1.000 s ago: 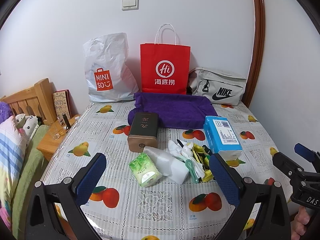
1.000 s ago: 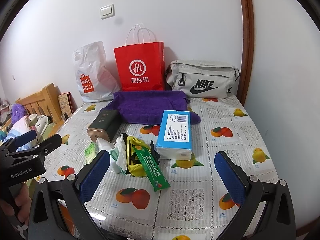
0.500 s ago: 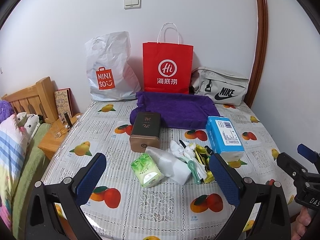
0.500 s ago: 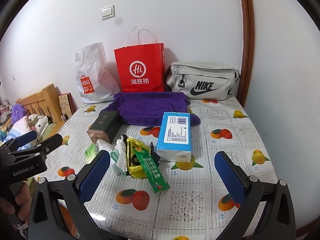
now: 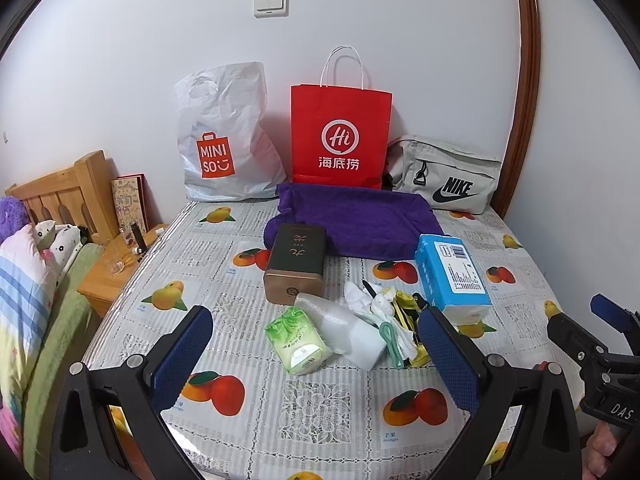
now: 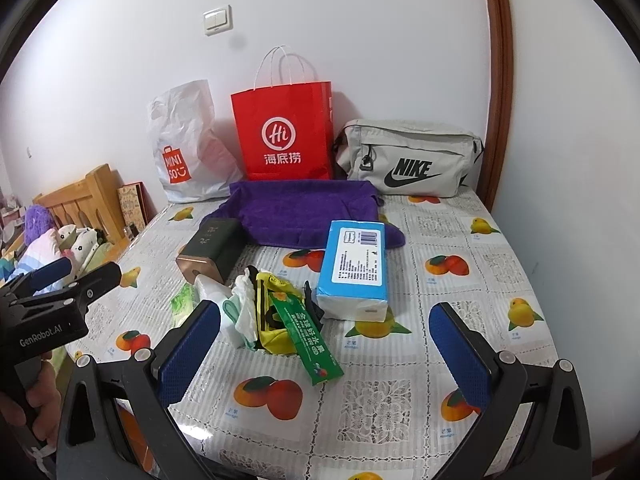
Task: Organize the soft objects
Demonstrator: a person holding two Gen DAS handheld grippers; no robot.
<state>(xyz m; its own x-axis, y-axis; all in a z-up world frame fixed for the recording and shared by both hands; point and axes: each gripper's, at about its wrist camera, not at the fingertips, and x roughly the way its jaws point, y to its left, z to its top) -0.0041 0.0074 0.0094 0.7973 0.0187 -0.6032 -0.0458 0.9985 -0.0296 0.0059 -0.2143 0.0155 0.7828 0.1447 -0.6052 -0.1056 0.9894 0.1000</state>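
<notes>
A pile of soft things lies mid-table: a green tissue pack (image 5: pixel 299 340), a clear plastic-wrapped white pack (image 5: pixel 346 330), crumpled white tissue (image 5: pixel 372 300), yellow packaging (image 6: pixel 276 320) and a green sachet (image 6: pixel 308 344). A blue tissue pack (image 5: pixel 452 276) (image 6: pixel 356 268) sits to their right. A purple towel (image 5: pixel 356 218) (image 6: pixel 304 212) lies folded behind. My left gripper (image 5: pixel 316 356) is open, hovering just before the pile. My right gripper (image 6: pixel 324 356) is open too, near the table's front edge, with nothing between its fingers.
A dark tin box (image 5: pixel 296 264) stands by the towel. Against the wall stand a white Miniso bag (image 5: pixel 224 140), a red paper bag (image 5: pixel 340 136) and a grey Nike pouch (image 5: pixel 448 176). A bed and a wooden nightstand (image 5: pixel 116 272) are left of the fruit-print table (image 5: pixel 304 400).
Both views have shifted only slightly; the left view has risen a little. Nothing on the table has moved and both grippers stay open.
</notes>
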